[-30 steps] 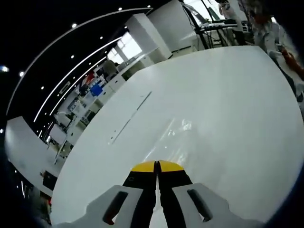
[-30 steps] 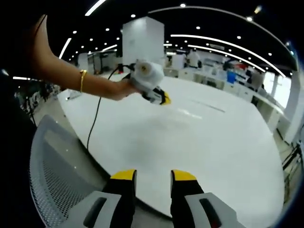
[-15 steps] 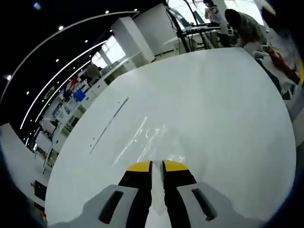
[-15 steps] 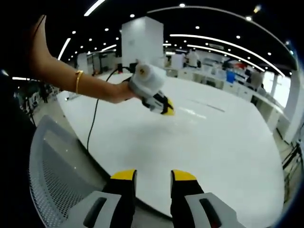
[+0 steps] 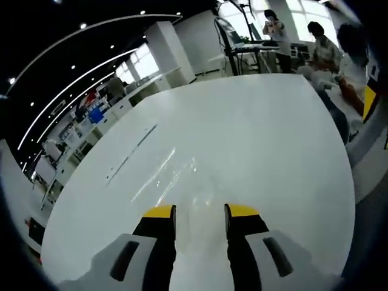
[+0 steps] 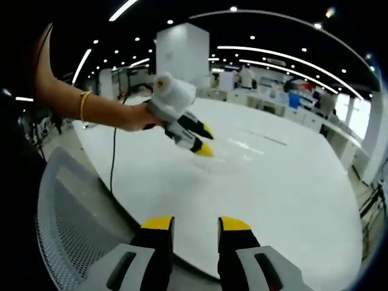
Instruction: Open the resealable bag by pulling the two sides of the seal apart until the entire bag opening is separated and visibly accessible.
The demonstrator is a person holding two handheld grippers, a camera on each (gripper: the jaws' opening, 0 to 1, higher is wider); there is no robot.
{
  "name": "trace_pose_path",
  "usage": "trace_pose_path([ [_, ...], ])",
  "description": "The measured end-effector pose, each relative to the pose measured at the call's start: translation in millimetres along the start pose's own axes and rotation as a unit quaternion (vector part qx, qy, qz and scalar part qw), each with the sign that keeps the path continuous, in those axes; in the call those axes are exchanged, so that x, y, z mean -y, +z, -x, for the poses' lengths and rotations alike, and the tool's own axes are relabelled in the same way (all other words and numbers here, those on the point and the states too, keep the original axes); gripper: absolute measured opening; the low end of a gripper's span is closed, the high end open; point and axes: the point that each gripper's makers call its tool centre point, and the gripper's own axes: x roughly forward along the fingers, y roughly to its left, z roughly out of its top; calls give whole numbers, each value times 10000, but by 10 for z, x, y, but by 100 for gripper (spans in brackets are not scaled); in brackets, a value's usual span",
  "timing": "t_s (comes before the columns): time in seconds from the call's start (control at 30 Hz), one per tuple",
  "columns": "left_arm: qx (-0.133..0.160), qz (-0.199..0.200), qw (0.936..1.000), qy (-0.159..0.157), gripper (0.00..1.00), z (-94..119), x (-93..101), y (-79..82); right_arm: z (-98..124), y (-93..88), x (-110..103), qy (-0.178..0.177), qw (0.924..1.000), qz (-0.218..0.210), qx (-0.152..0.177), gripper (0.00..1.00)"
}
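- Two grippers are at work, and both stand with jaws apart.
- Left gripper (image 5: 200, 211): in its own view the yellow tips have a clear gap between them and are closed on nothing. In the right gripper view it (image 6: 205, 140) hangs over the table, tips spread and angled down toward the surface, held by a hand (image 6: 137, 116) with a bracelet (image 6: 81, 106) on the wrist.
- Right gripper (image 6: 196, 224): the jaws are parted and hold nothing. It sits back at the near edge of the table, well apart from the left gripper.
- Bag (image 5: 180, 174): clear plastic, seen only as faint glints on the white top. It lies flat just ahead of the left tips. In the right gripper view the glints (image 6: 240, 145) sit just beyond those tips. I cannot tell whether the jaws touch it or whether the seal is parted.
- Table (image 5: 273, 151): wide, white and bare around the bag, with open surface on every side of it. Its curved near edge (image 6: 130, 209) runs just ahead of the right jaws.
- Mesh chair back (image 6: 66, 212) stands beside that edge, under the outstretched arm.
- Cable (image 6: 113, 163) hangs from the left gripper down over the table edge.
- People (image 5: 330, 51) sit at the far rim, well apart from the bag.
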Motion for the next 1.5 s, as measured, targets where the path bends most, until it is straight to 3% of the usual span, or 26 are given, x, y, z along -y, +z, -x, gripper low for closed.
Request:
trace_pose_path([
  [0.2,437,353,9984,46,45,303,-61,96,16,35,26,-13,9999,-86,81,29],
  [0.5,1019,993,9893,306,56,863,-224,216,43,98,117,-165,9990,-348,233,48],
  [0.73,1314,1349,9812,433,73,1293,-276,178,43,149,169,-318,9977,-461,389,65],
  [0.8,1457,1538,9762,464,79,1385,-257,132,37,171,191,-362,9973,-460,448,69],
  [1.07,1253,1689,9774,216,99,1515,79,-200,28,224,256,-444,9962,-500,565,75],
  [1.13,1176,1841,9757,143,99,1535,149,-262,30,227,269,-481,9959,-514,576,75],
  [1.5,1371,2253,9643,256,99,1833,298,-389,11,252,264,-535,9947,-554,675,78],
])
